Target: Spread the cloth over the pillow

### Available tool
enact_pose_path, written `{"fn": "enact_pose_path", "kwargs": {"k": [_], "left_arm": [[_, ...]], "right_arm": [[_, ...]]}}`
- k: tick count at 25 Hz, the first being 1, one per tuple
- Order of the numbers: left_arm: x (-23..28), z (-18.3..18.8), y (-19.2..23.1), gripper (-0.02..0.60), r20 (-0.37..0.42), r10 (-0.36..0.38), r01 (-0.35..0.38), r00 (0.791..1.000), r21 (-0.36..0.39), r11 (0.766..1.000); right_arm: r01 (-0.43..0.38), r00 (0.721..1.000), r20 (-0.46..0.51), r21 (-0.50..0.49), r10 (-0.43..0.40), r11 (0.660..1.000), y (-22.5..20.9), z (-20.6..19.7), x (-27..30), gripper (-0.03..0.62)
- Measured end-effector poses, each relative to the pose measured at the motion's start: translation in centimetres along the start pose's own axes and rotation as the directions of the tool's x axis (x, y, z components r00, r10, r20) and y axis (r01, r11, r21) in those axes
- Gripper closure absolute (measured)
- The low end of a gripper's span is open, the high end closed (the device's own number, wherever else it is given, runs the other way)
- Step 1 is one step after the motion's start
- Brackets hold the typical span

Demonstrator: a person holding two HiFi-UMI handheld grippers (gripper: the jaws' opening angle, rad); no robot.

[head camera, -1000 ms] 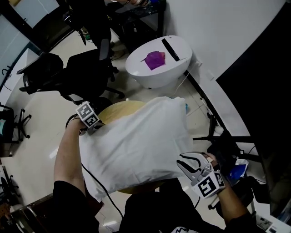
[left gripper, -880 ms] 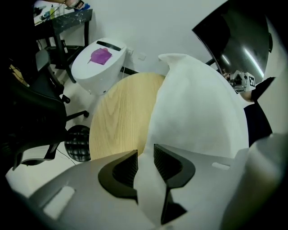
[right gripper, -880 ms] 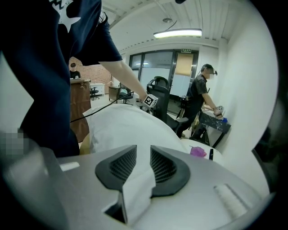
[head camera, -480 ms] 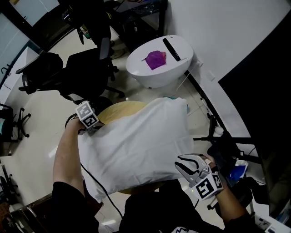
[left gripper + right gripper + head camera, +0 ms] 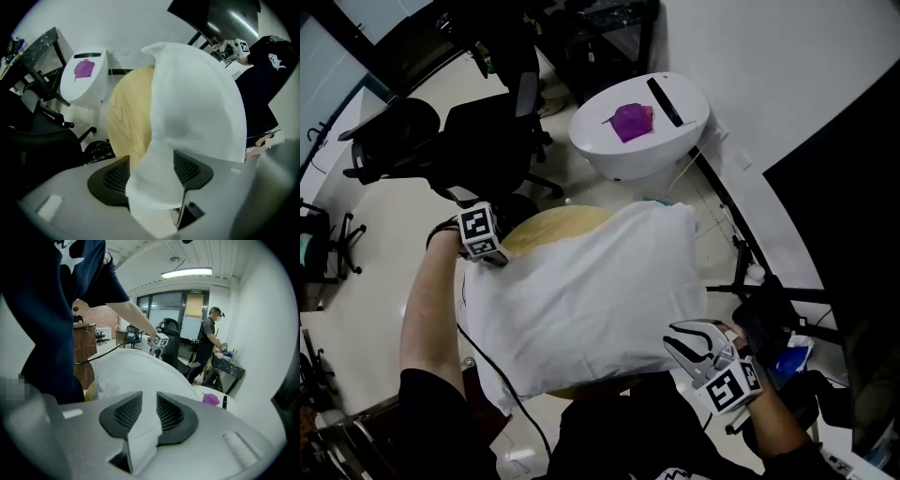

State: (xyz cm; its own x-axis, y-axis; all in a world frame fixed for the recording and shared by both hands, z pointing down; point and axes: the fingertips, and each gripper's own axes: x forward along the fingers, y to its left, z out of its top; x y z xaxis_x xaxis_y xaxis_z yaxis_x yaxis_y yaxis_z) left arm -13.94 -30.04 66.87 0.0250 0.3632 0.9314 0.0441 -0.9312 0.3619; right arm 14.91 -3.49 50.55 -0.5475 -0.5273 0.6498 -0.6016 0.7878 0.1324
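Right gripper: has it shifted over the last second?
No. The right gripper sits in the same place beside the black stand as before, shut on the near corner of the cloth.

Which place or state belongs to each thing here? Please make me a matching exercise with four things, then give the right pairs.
Things:
1. purple rag
2. right tongs
3. office chair
4. wooden table

Places or states:
a. partly under the white cloth
b. black, standing on the floor
c. lying on the white oval stand
d. shut on the white cloth

Pairs: 1-c; 2-d; 3-b; 4-a
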Motion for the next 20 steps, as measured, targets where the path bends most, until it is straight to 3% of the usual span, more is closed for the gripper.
{"fn": "enact_pose_path", "kwargs": {"k": [3, 7, 9, 11, 15, 20], "left_arm": [[0.9, -0.2, 0.1, 0.279, -0.044, -0.052, 0.051, 0.998, -0.027, 0.998], [2.3, -1.4, 0.0, 0.286, -0.099, -0.145, 0.126, 0.984, -0.178, 0.976], [2.6, -2.1, -0.1, 0.326, -0.120, -0.178, 0.148, 0.977, -0.224, 0.963], [2.7, -2.8, -0.3, 0.576, -0.148, -0.191, 0.157, 0.970, -0.214, 0.964], [2.5, -2.7, -1.6, 0.581, -0.093, -0.246, 0.223, 0.965, -0.204, 0.953], [0.4, -2.2, 0.0, 0.581, -0.014, -0.131, 0.127, 0.991, -0.152, 0.980]], "right_arm": [[-0.013, 1.000, -0.004, 0.004, 0.013, 1.000, 0.5, 0.0, 0.4, 0.487], [-0.024, 1.000, -0.009, 0.008, 0.024, 1.000, 0.9, -0.1, 0.6, 0.487], [-0.026, 1.000, -0.010, 0.014, 0.026, 1.000, 1.0, -0.2, 0.7, 0.487], [-0.029, 1.000, -0.013, 0.017, 0.029, 0.999, 0.9, -0.4, 0.7, 0.487], [-0.030, 0.999, -0.014, 0.015, 0.031, 0.999, 0.5, -0.6, 0.9, 0.487], [-0.037, 0.999, -0.006, 0.000, 0.037, 0.999, 0.2, 0.0, 1.4, 0.487]]}}
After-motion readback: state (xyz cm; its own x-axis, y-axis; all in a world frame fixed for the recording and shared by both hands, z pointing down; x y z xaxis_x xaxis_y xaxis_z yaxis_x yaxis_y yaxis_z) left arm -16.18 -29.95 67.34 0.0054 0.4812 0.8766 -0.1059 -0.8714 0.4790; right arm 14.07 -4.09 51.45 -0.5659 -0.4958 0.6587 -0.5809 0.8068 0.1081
